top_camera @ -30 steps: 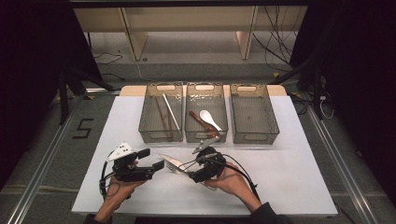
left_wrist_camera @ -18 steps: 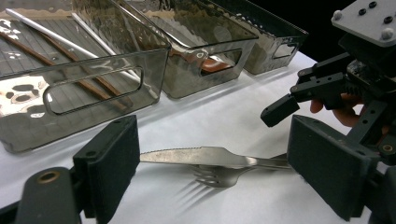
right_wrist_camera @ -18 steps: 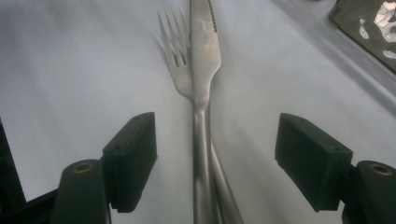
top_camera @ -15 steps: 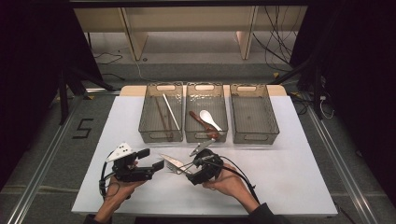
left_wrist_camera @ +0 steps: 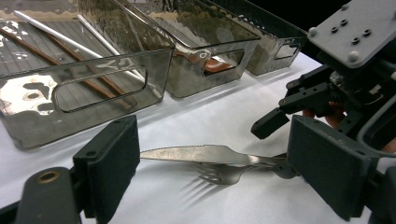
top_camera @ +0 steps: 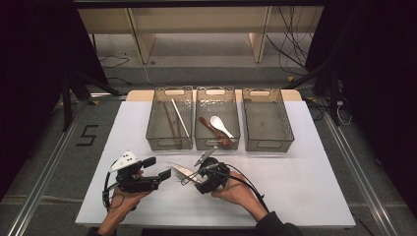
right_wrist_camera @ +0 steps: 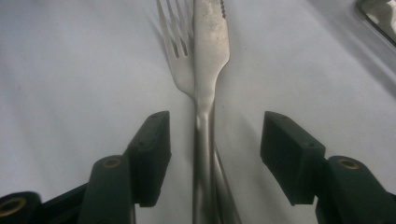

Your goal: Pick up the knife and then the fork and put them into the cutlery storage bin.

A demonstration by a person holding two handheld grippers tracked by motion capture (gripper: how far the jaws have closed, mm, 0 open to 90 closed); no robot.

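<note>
Right gripper (right_wrist_camera: 212, 140) low over white table (top_camera: 305, 182), jaws just been closing, not yet pressing: steel knife (right_wrist_camera: 208, 56) and steel fork (right_wrist_camera: 177, 51) handles lie stacked between pads, gap either side. Left gripper (left_wrist_camera: 215, 163) spread, empty, facing knife tip from the other side. Beyond: three smoky clear plastic bins (top_camera: 268, 118); left holds chopsticks, middle spoons, right bare. To grip well: centre jaws, pinch top handle only, probably knife, though handle overlap hard to judge; lift level so fork stays down.
</note>
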